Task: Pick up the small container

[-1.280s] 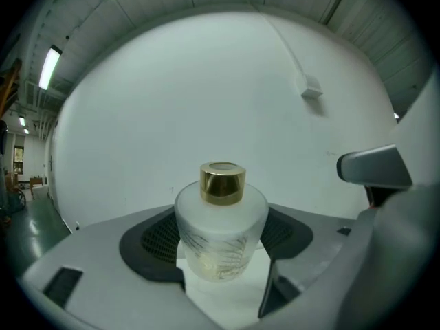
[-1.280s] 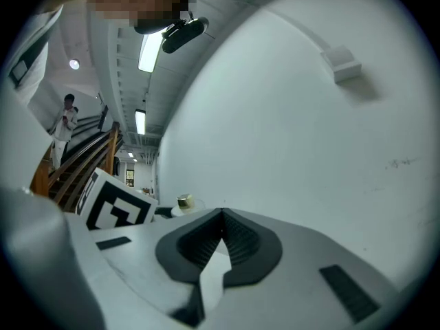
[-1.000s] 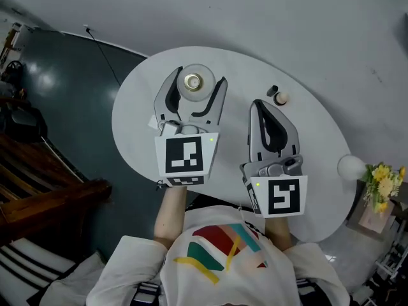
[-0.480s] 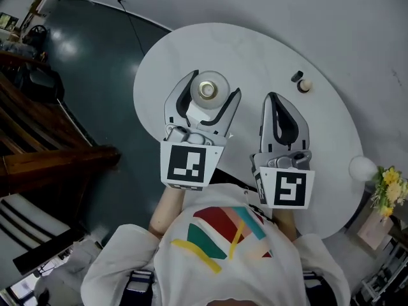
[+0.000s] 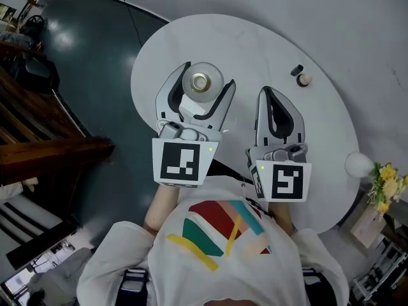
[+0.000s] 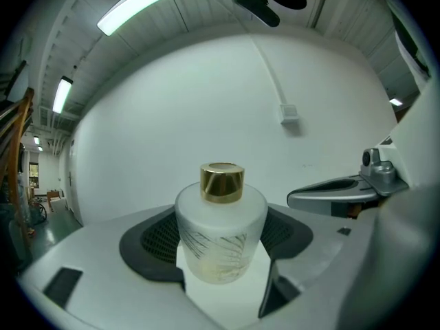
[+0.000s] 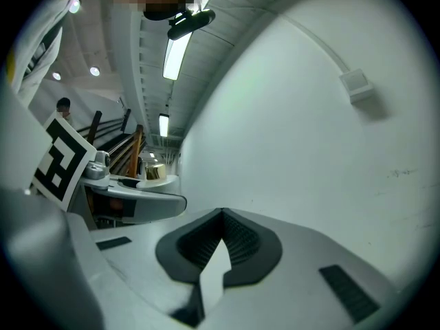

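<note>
The small container (image 5: 199, 81) is a frosted white jar with a gold cap, seen from above over the round white table (image 5: 255, 43). My left gripper (image 5: 203, 75) is shut on it, one dark pad against each side. In the left gripper view the small container (image 6: 221, 232) stands upright between the pads of that gripper (image 6: 220, 238). My right gripper (image 5: 266, 93) hovers to its right, shut and holding nothing; its tips meet in its own view (image 7: 221, 215). The gold cap (image 7: 152, 172) shows there too, at the left.
Two tiny objects (image 5: 301, 78), one dark and one tan, lie near the table's far right edge. A white globe (image 5: 358, 166) and yellow flowers (image 5: 386, 193) sit at the right. Dark wooden furniture (image 5: 51, 152) stands on the dark floor at the left.
The left gripper and the container have shifted together to the left, away from the two tiny objects. The right gripper has kept its place beside it, still shut.
</note>
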Motion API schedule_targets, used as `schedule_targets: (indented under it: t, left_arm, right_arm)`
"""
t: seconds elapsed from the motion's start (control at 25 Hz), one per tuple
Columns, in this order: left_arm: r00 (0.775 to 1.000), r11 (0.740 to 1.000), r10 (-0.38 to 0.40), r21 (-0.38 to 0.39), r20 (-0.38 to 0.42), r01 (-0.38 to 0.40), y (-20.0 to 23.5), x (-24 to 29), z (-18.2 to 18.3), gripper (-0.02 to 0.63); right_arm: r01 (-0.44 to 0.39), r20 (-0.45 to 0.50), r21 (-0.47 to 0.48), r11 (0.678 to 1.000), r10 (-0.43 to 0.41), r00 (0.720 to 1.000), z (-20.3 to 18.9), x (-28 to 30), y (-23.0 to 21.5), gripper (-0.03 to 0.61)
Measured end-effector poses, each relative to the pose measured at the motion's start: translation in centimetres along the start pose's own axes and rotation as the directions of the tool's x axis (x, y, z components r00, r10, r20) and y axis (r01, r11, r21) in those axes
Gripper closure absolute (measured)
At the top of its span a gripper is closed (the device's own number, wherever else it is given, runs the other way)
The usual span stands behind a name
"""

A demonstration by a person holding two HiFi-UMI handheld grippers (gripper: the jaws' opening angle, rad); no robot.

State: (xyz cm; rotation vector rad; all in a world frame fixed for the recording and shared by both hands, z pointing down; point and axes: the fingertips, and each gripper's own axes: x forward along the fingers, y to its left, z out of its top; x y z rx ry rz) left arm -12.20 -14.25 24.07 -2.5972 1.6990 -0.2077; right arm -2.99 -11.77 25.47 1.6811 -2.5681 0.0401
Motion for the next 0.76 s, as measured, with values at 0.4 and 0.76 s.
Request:
schedule_targets:
  t: [0.4,0.76]
  left_arm:
    - [1.0,1.0,0.029,-0.009,0.011,-0.029,0.9,-1.0,0.4,0.267]
    - [0.999,0.999,0.033,-0.015,0.024,-0.033,1.4,-1.6,0.6,0.267]
  right_arm:
    - [-0.008,0.012,-0.019,1.0,0.008,1.0,0.6,-0.1,0.7,0.566]
    - [-0.009,0.014,-0.029,1.0,0.009,1.0,0.7,-0.3,1.3,0.568]
